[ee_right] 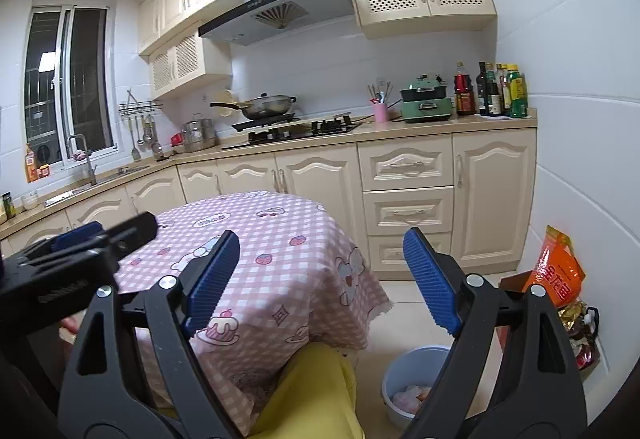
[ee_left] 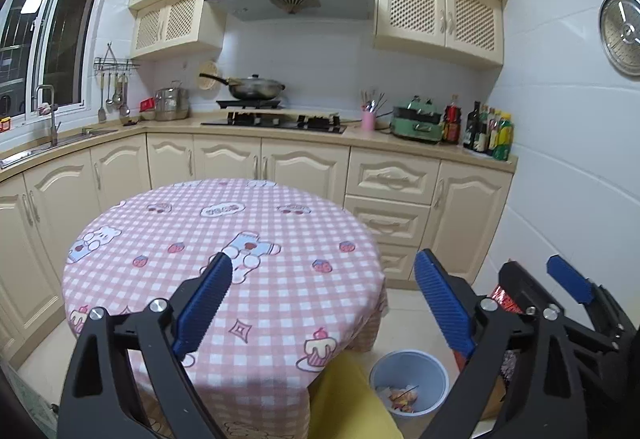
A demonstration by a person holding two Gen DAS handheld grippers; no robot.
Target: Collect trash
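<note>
A round table with a pink checked cloth [ee_left: 240, 239] stands in front of me; it also shows in the right wrist view [ee_right: 280, 239]. I see no trash on the cloth. A grey-blue bin [ee_left: 408, 379] stands on the floor at the table's right, with crumpled paper trash [ee_left: 402, 396] inside; it shows in the right wrist view too [ee_right: 396, 387]. My left gripper [ee_left: 322, 271] is open and empty above the table's near edge. My right gripper [ee_right: 320, 251] is open and empty, to the right of the left one, above the table edge and bin.
Cream kitchen cabinets and a counter with a hob, wok [ee_left: 256, 87], bottles [ee_left: 488, 131] and sink run along the back and left. An orange bag [ee_right: 556, 271] and a cardboard box sit on the floor by the right wall. A yellow-clad leg [ee_right: 312, 391] is below.
</note>
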